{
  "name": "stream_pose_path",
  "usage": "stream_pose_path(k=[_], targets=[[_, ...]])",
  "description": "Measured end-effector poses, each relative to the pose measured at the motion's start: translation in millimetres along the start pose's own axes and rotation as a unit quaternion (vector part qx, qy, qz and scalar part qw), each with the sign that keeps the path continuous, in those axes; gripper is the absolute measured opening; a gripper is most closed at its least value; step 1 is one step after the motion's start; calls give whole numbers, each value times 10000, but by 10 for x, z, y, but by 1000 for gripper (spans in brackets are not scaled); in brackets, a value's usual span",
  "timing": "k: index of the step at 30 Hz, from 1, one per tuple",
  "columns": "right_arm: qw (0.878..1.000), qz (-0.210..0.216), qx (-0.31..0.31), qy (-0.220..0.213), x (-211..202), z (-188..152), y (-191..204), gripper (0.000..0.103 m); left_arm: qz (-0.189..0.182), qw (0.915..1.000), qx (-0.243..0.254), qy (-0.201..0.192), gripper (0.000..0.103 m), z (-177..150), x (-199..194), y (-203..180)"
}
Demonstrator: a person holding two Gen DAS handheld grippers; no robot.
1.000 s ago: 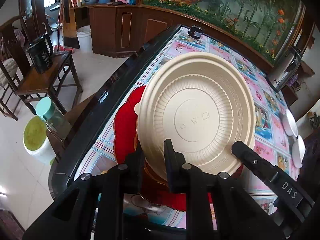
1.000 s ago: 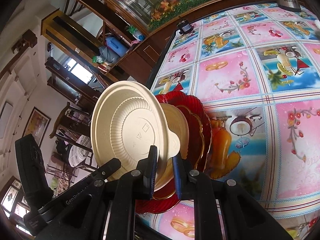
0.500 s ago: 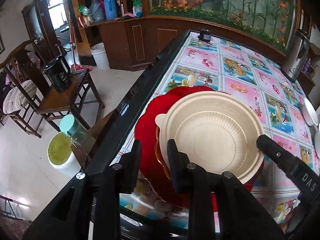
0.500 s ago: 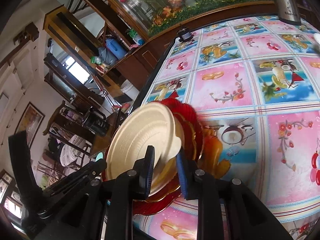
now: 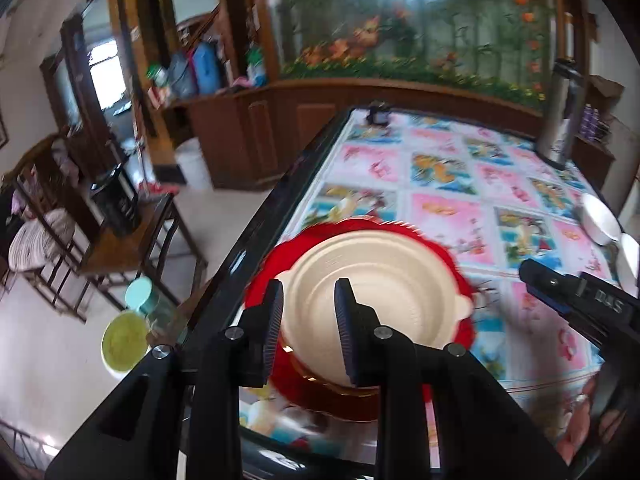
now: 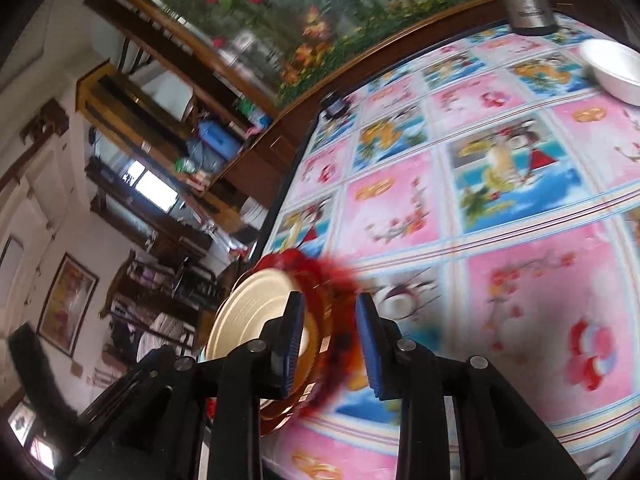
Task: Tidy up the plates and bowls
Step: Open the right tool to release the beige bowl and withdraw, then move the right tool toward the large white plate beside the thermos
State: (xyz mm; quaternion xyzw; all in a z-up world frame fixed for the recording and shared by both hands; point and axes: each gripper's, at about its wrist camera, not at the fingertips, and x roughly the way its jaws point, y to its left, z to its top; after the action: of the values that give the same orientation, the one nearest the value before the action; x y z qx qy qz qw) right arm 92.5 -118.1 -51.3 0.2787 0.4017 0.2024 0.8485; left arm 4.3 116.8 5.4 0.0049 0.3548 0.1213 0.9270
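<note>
Tipped up between both grippers a second ago, the cream plate now lies flat on the red plate near the table's edge. Left gripper is released; right gripper is opening, its pads off the plates.

A: Left gripper now. Black jaws angled downward, ribbed pads parted with a clear gap showing between them, and neither pad pressing on anything.

B: And the right gripper?

A: Also tipped downward, blue-edged pads apart and the jaws opening as we speak. Nothing pinched; the pads stand free.

B: Can each one see the other?

A: Yes. From the left wrist, the right gripper's black finger pokes in at the right, ahead of the left jaws. From the right wrist, the left gripper's dark body sits low at the left, just beside the right jaws.
</note>
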Motion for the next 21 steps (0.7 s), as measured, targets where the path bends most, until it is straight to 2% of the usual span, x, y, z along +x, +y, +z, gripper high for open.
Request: stream_pose_path(k=[2, 6, 9, 21], targets=[[9999, -43, 130, -84, -71, 53, -123, 31, -63, 9999, 121, -106, 25, 19, -71, -105], [9989, -132, 373, -254, -221, 128, -358, 31, -121, 9991, 282, -304, 56, 37, -177, -281], [9979, -165, 494, -383, -335, 181, -504, 32, -152, 9981, 413, -422, 58, 39, -251, -413], [9951, -161, 790, -569, -593, 249, -873, 33, -328, 9957, 760, -428, 58, 50, -360, -901]])
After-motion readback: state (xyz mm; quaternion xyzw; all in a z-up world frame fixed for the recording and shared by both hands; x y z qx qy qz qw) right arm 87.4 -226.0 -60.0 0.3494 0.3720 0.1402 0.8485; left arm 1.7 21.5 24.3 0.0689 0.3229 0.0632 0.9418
